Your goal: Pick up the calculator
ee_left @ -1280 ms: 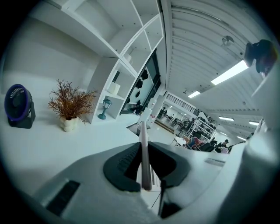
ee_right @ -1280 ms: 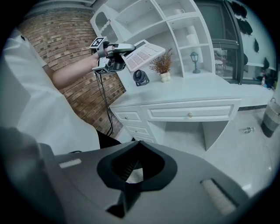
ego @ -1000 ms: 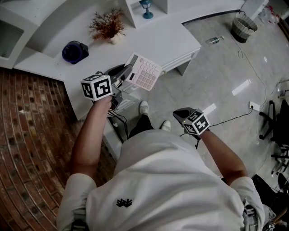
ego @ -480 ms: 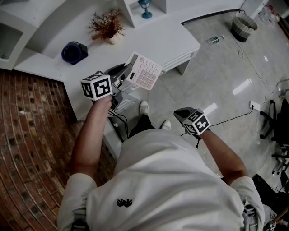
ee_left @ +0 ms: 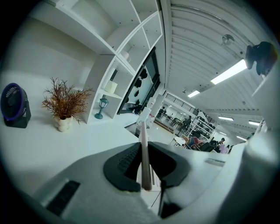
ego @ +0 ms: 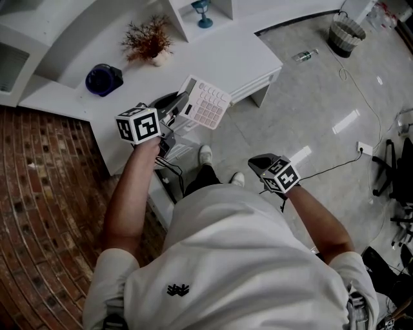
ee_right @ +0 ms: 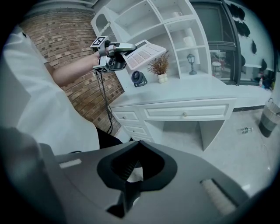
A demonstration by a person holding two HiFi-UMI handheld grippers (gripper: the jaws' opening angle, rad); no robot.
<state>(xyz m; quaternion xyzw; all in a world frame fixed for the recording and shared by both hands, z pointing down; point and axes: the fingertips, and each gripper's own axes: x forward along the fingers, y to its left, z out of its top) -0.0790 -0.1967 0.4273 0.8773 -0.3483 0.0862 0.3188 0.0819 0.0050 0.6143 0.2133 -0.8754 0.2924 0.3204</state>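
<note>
The pale calculator [ego: 205, 102] with pinkish keys hangs in the air above the white desk [ego: 242, 61], gripped by one edge. My left gripper [ego: 177, 109] is shut on it; in the left gripper view the calculator [ee_left: 143, 153] shows edge-on as a thin slab between the dark jaws. From the right gripper view the calculator [ee_right: 144, 53] is seen held high over the desk [ee_right: 192, 98] by my left gripper [ee_right: 124, 53]. My right gripper [ego: 258, 164] hangs low over the floor, away from the desk, shut with nothing in it.
On the desk stand a dark blue fan [ego: 103, 77] and a dried plant in a small pot [ego: 150, 40]. White shelves hold a teal lantern [ego: 203, 14]. A bin [ego: 348, 32] and a bottle [ego: 304, 57] lie on the floor. Brick floor lies left.
</note>
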